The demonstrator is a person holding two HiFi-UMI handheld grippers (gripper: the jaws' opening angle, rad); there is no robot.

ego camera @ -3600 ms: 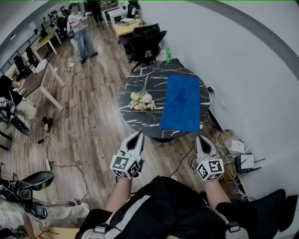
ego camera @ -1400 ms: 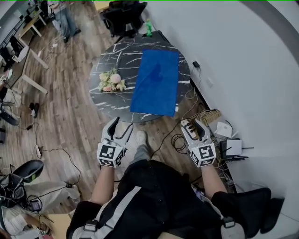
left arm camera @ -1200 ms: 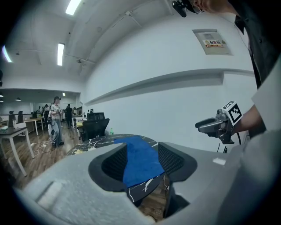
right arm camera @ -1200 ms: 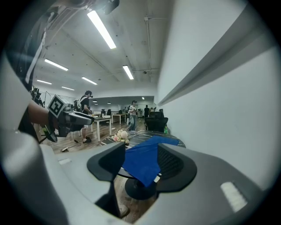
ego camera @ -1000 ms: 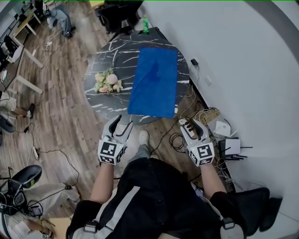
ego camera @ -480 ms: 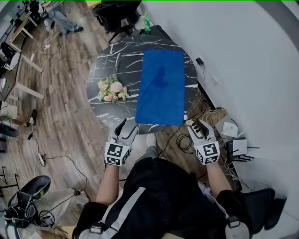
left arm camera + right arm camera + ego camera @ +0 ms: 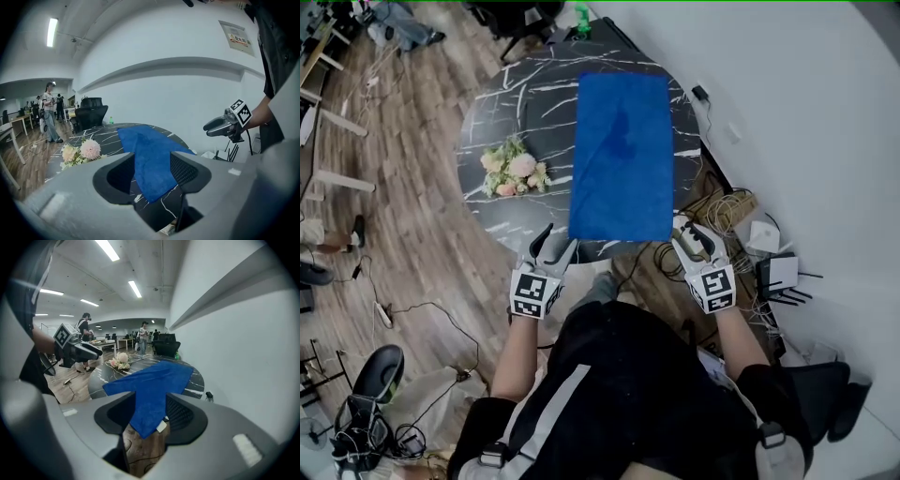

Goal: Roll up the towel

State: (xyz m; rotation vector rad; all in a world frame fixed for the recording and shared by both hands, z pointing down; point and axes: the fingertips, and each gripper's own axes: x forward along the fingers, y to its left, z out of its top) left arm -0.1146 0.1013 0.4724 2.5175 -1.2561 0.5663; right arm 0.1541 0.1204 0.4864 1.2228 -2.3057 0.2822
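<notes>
Towel is blue, laid flat and fully unrolled on the R half of the round black marble bench. Its long side runs away from you. The near short edge sits at the bench's near rim. The near R corner, w/ a small white tag, pokes past the rim over the wood floor. There's a dark patch mid-towel; can't tell if it's a crease or a shadow.

Your L tool is just off the bench rim, near the towel's near L corner, tips aimed fwd and a bit down. Jaws are spread wide w/ nothing pinched. In the left gripper view the towel shows thru the gap, but the pads aren't on it.

Your R tool is just beside the near R corner, at about the same level as the L one. Its jaws have just been closing a little but are spread apart now. In the right gripper view the tagged corner shows in the gap and the pads aren't pressing it. Can't tell if the corner is really betw the pads or just beyond them.

A flower bunch in pink/cream lies on the bench L of the towel, well apart from it. A cable tangle and a white box are on the floor by the wall, R of the bench.
</notes>
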